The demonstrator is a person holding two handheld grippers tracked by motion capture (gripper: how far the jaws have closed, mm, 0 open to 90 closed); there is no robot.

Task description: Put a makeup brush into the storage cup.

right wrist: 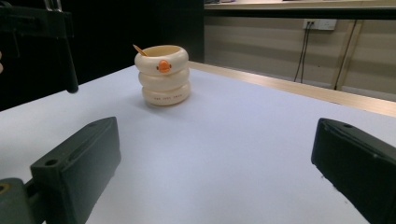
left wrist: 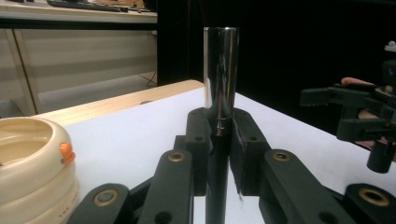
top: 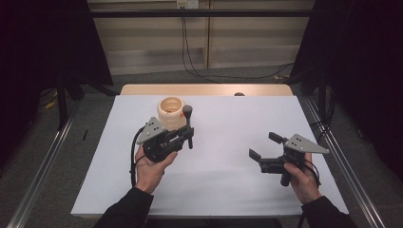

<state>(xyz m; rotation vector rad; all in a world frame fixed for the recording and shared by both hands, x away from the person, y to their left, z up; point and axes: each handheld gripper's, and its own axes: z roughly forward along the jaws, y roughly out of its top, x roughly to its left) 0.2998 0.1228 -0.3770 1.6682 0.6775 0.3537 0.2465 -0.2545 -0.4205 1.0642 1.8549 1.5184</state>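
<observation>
A person at a white table [top: 218, 190] works two hand-held grippers. The left gripper [top: 186, 134] pinches a dark, glossy rod [top: 188, 124] between its jaws, pressed tight around the shaft; in the left gripper view the rod [left wrist: 220, 79] stands upright from the clamp, its polished upper end catching the light. A cream ringed cup [top: 171, 112] with an orange button sits toward the far side of the table, at about 11 o'clock from the left gripper and just beside the rod's rounded top. The right gripper [top: 264, 146] hovers well apart at 3 o'clock, its jaws spread wide with nothing between them; its own camera looks across bare tabletop at the cup [right wrist: 163, 74], where a thin stick leans out of the rim.

The work in hand appears to be carrying the rod to the cup. To do it well, the left hand should probably keep the rod close to vertical, lift its lower end clear of the rim, centre it over the opening, and release only once it rests inside. The light cup could tip under a sideways knock; the free gripper might steady it.
</observation>
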